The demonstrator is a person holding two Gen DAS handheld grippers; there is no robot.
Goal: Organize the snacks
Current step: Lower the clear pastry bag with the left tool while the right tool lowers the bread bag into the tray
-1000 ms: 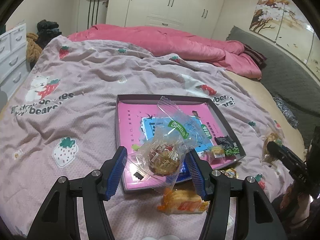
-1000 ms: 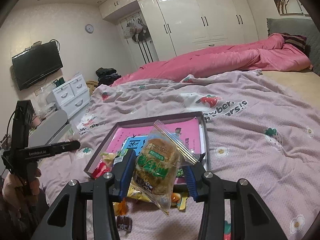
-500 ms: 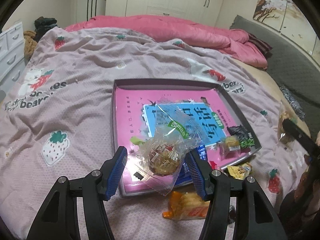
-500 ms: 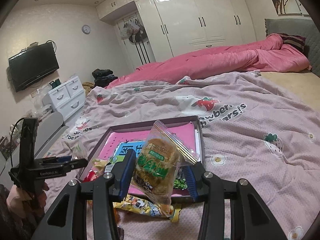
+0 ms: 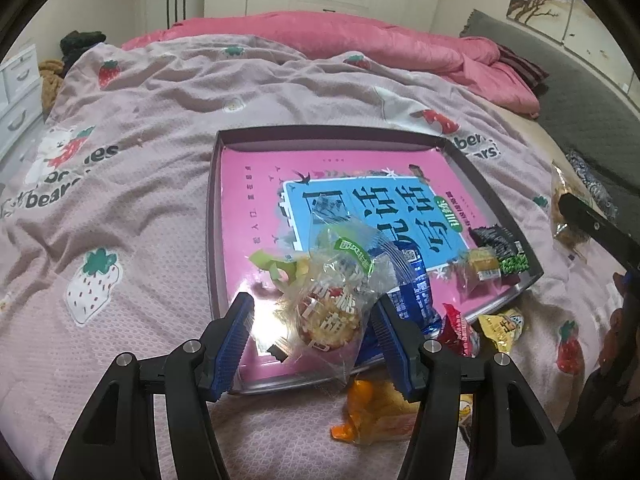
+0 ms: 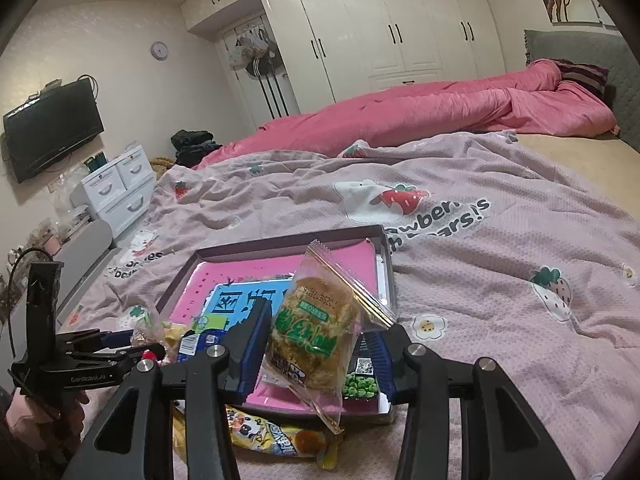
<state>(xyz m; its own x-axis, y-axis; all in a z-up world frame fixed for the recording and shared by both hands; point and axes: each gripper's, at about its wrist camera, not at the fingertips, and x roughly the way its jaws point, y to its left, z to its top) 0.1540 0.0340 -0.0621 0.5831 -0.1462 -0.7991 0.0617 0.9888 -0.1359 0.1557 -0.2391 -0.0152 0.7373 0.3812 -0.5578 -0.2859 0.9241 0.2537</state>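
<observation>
Holding a wrapped cookie over the tray's six o'clock edge, the left fingers pinch only crinkly film; the right gripper clamps a green-labelled biscuit pack. Either wrapper could slip, dropping onto the bed.

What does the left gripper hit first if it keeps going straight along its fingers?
Probably the pink floor of the tray, near its front edge. The left gripper holds a clear-wrapped pastry and points down at it; the blue packet lies just right. Depth is unclear.
</observation>
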